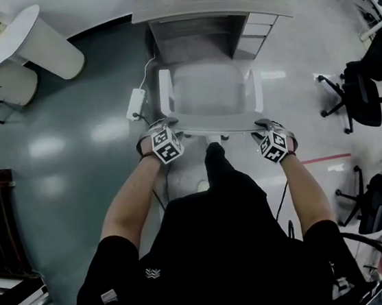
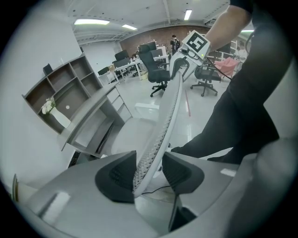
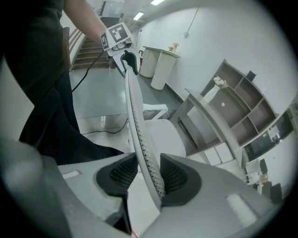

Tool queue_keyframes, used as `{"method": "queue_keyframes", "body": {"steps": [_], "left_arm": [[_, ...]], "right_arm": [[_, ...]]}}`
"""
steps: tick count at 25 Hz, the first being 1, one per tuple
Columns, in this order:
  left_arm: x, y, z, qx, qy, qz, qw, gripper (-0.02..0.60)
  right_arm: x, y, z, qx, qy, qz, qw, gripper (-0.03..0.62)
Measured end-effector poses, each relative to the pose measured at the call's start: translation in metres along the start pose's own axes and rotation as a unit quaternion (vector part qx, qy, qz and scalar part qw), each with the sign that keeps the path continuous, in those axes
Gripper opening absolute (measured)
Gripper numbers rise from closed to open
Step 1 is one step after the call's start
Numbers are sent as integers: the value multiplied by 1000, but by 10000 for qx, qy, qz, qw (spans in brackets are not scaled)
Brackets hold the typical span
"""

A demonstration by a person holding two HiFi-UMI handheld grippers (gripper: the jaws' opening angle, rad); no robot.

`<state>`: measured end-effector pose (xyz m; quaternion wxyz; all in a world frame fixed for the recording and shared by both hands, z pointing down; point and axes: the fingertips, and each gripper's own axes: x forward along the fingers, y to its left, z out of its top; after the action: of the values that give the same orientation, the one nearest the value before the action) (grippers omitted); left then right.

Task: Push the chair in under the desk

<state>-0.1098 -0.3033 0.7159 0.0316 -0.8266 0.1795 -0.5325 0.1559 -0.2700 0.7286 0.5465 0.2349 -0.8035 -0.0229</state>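
Observation:
A white chair (image 1: 208, 91) with a mesh backrest (image 1: 217, 128) faces the grey desk (image 1: 207, 5), its seat just in front of the desk's opening. My left gripper (image 1: 166, 144) holds the backrest's top edge at its left corner, and my right gripper (image 1: 273, 145) holds it at the right corner. In the left gripper view the backrest (image 2: 160, 125) runs between the dark pads (image 2: 116, 179) of the left gripper (image 2: 149, 174). The right gripper (image 3: 144, 174) likewise clamps the mesh rim (image 3: 137, 121). Each view shows the other gripper at the rim's far end.
A white power strip (image 1: 134, 103) and its cable lie on the floor left of the chair. A white curved table (image 1: 5, 43) stands far left. Black office chairs (image 1: 360, 96) stand at the right. Open shelves (image 2: 65, 88) rise on the desk. My leg (image 1: 214, 163) is behind the chair.

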Motion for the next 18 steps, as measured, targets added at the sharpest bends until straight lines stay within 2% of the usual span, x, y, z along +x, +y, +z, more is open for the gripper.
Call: {"method": "queue_keyframes", "body": {"steps": [5, 18], "left_arm": [[20, 55, 9, 36, -40, 104, 9999, 179], [74, 197, 40, -137, 104, 51, 9998, 181]], "right_arm": [[25, -53, 12, -41, -54, -5, 10000, 150], [82, -193, 37, -236, -120, 219, 9994, 141]]}}
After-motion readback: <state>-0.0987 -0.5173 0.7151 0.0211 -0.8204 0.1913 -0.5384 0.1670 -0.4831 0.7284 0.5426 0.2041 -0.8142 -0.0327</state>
